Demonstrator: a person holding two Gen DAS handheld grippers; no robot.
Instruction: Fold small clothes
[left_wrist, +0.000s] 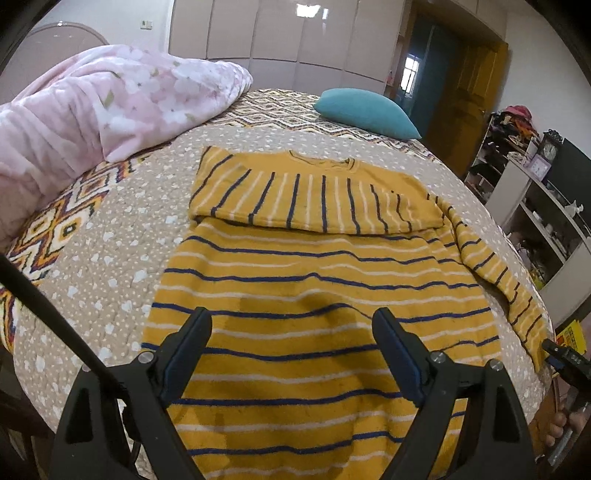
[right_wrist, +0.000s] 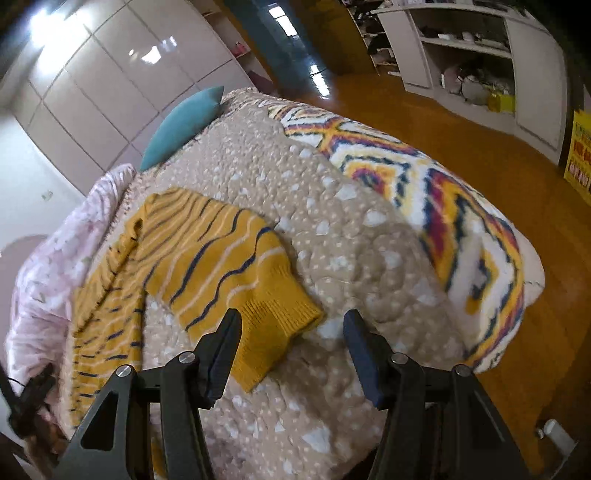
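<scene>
One sleeve lay folded across the yellow striped sweater (left_wrist: 314, 280) on the bed (left_wrist: 110, 258). Your right hand-held gripper (right_wrist: 291, 321), spread and empty, hovered at the other sleeve's cuff (right_wrist: 273, 332); you likely needed to pinch it next. Your left hand-held gripper (left_wrist: 291, 321) hung spread above the sweater's body.

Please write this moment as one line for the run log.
sweater: flat on bed, left sleeve folded across chest | left gripper: open above body | right gripper: open at right cuff, not gripping

I see the sweater (left_wrist: 314, 295) flat on the bed (left_wrist: 110, 258) mid-frame; blanket (left_wrist: 92, 110) upper left, pillow (left_wrist: 365, 112) behind it.
</scene>
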